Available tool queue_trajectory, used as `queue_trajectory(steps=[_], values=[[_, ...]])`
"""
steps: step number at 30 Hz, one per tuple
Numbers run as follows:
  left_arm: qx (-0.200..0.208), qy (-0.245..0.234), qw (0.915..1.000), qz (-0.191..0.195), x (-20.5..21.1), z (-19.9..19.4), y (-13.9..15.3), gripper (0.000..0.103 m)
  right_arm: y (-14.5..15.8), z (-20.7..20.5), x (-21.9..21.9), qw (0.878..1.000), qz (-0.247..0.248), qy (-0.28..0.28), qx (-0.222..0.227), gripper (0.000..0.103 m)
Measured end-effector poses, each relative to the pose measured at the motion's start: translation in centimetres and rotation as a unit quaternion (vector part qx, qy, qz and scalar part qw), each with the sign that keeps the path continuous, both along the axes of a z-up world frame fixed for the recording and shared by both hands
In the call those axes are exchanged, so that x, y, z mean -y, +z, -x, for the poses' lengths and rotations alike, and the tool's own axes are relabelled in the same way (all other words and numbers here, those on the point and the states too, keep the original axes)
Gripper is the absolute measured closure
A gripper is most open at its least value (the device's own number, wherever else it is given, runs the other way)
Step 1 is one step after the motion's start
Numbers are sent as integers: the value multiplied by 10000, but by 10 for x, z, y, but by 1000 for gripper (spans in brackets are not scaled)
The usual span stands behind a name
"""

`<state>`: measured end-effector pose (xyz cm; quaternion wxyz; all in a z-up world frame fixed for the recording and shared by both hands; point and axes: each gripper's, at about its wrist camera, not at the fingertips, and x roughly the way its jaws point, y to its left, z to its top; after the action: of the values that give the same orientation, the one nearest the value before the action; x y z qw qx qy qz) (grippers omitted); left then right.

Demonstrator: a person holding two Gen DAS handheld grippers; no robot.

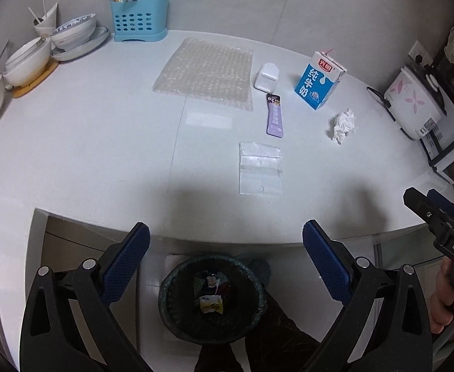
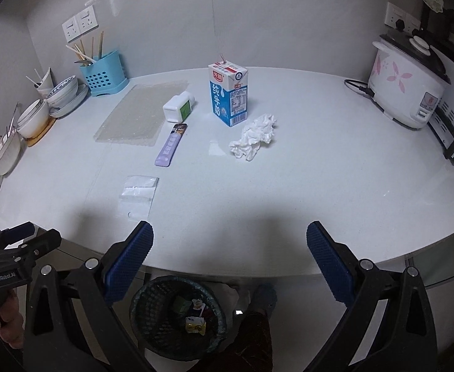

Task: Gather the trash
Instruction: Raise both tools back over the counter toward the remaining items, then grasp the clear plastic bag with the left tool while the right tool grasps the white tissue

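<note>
Your left gripper [image 1: 226, 257] is spread wide and holds nothing, hanging just off the counter's [image 1: 81, 142] front edge with the bin [image 1: 210, 297] below it on the floor. That puts it over the drop point, so I judge it ready for the next pickup. A few wrappers already lie in the bin.

On the counter, left to right, the trash is: the bubble wrap [image 1: 206, 69] at the back, the clear bag [image 1: 260, 169] nearest you, the purple sachet [image 1: 274, 115] beyond it, the small white bottle [image 1: 267, 76] lying just behind the sachet, the milk carton [image 1: 319, 80] standing upright with its straw, and the crumpled tissue [image 1: 343, 124] apart to the right. The bowls [image 1: 28, 62] and chopstick holder [image 1: 138, 18] sit out of the way in the left corner.

Your right gripper [image 2: 229, 257] is also wide and empty, level with the other.

The right view shows the bottle's green label and the whole rice cooker [image 2: 408, 86]; the left view shows the bubble wrap more squarely.
</note>
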<state>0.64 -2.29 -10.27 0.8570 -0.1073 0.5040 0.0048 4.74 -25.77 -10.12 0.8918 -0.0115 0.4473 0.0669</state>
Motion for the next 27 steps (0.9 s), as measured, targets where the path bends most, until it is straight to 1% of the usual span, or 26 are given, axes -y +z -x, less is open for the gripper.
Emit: queue_trajectory(steps=[4, 7, 12, 16, 19, 24, 27], values=[[-81, -25, 10000, 6, 9, -18, -3, 6, -7, -25, 6, 9996, -99, -57, -273, 8], [-149, -36, 9998, -82, 16, -34, -5, 6, -12, -42, 11, 9989, -174, -110, -427, 8], [-357, -69, 9992, -176, 27, -60, -16, 7, -16, -74, 17, 9984, -203, -108, -513, 8], [-521, -123, 9983, -221, 36, -82, -27, 7, -23, -99, 24, 9978, -197, -128, -623, 8], [-613, -140, 9975, -326, 43, -99, -37, 7, -30, -118, 29, 9974, -148, -126, -698, 8], [-749, -37, 9965, -378, 50, -121, -50, 9, -36, -149, 30, 9970, -42, 32, -769, 9], [-796, 9, 9955, -516, 54, -131, -57, 10, -39, -166, 32, 9966, -47, 81, -816, 10]])
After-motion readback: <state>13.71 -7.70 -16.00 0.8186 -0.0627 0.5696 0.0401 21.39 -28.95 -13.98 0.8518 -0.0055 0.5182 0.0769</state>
